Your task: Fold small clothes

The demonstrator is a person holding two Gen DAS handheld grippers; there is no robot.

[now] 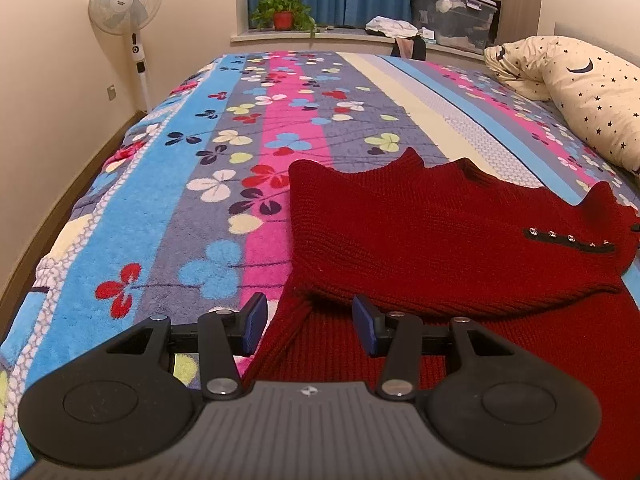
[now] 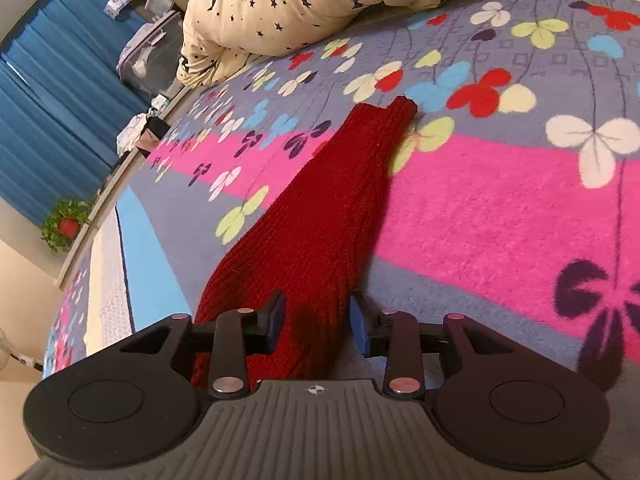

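Left tongs (image 1: 310,322) agape; right tongs (image 2: 318,322) narrower.

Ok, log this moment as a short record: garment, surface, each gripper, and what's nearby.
garment: dark red knitted sweater, partly folded, one sleeve stretched out
surface: fleece bedspread with flower pattern
left hand-held gripper: open, over sweater's edge
right hand-held gripper: jaws astride the sleeve, grip unclear
nearby: cream star-print pillow

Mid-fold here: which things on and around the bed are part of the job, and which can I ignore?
Job:
red knit sweater
its sleeve, lying between the right gripper's pads
left gripper, open at the sweater's edge

Ignore:
star-print pillow
standing fan
potted plant
storage bin
floral blanket
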